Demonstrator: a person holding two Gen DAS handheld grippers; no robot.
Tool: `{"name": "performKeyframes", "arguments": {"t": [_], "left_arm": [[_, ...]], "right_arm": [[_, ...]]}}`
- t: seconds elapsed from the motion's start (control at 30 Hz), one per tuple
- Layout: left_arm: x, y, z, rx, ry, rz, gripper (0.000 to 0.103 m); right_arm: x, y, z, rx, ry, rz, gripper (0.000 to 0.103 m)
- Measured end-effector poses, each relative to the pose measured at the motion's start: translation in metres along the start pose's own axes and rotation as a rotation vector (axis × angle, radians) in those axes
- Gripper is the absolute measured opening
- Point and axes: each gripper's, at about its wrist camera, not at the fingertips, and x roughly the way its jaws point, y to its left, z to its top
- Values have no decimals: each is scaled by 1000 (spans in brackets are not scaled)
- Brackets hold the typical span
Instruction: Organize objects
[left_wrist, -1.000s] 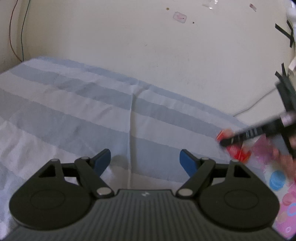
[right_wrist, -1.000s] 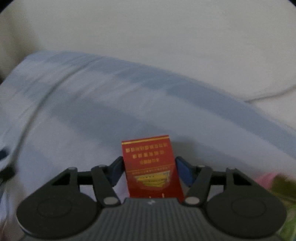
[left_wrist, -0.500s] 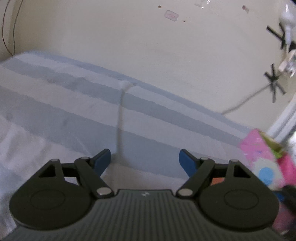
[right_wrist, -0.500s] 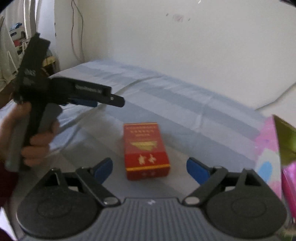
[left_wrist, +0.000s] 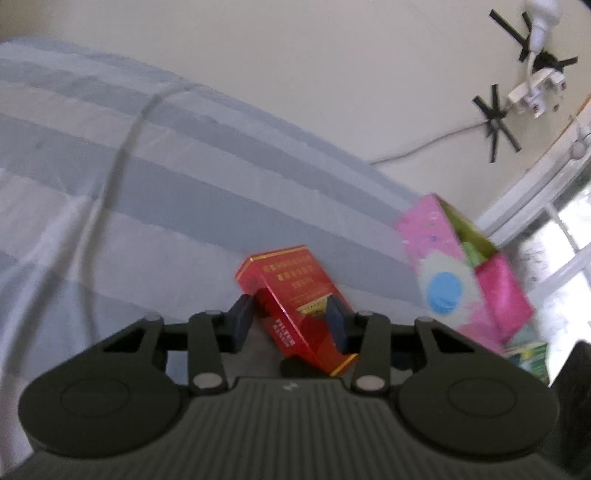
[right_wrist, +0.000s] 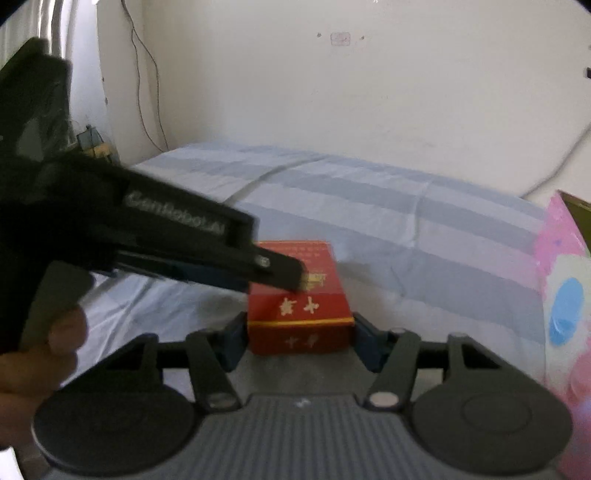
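Red box (left_wrist: 295, 291) lying on the striped bed sheet (left_wrist: 110, 192), between both sets of jaws at once. Left gripper (left_wrist: 291, 317) closed down on the box, one blue pad against its near side, the other over its printed top, so the box sits skewed across the grip. Seen from the right wrist, the left gripper (right_wrist: 280, 271) reaching in from the left, tip over the box top (right_wrist: 299, 295), held by a hand (right_wrist: 40, 354) at the frame edge. Right gripper (right_wrist: 299, 339) with jaws closing around the near end of the box; pads apparently just touching its sides, though blur leaves that unsure. Pink patterned box (left_wrist: 465, 273) standing open just right of the red one, near the window (left_wrist: 561, 236).
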Motion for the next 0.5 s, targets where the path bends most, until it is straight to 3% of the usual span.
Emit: {"name": "performKeyframes", "arguments": {"t": [0.2, 0.3, 0.5], "left_arm": [[-25, -77, 13, 171, -98, -114, 45], [-20, -126, 17, 270, -103, -185, 45], [34, -221, 0, 416, -42, -287, 45]], "right_arm": [[-74, -17, -3, -13, -234, -153, 57], [-109, -40, -8, 5, -326, -266, 57], [-143, -115, -28, 113, -370, -443, 57]]}}
